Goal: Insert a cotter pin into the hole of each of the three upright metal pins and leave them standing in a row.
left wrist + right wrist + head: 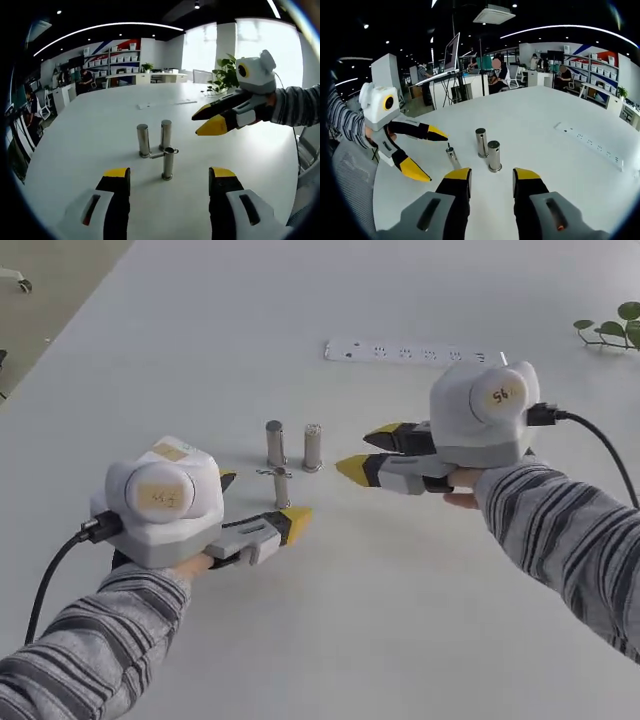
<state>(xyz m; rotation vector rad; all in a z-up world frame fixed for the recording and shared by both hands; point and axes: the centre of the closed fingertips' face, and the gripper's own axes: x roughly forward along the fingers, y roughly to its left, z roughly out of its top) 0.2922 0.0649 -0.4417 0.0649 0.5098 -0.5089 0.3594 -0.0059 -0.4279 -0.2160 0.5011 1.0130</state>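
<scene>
Three upright metal pins stand close together on the white table (400, 590). The two far pins (275, 443) (313, 447) stand side by side and I see nothing through them. The near pin (282, 487) has a cotter pin (270, 472) through its top, sticking out sideways. In the left gripper view that pin (168, 163) stands just ahead of my open left gripper (169, 175), its cotter pin (159, 154) pointing left. My left gripper (262, 500) straddles the near pin without touching it. My right gripper (360, 452) hangs open and holds nothing, just right of the pins (494, 155).
A white power strip (410, 352) lies on the table behind the pins. A green plant (612, 330) stands at the far right edge. The table's left edge (60, 335) runs diagonally at top left, with floor beyond it. People sit at desks in the background.
</scene>
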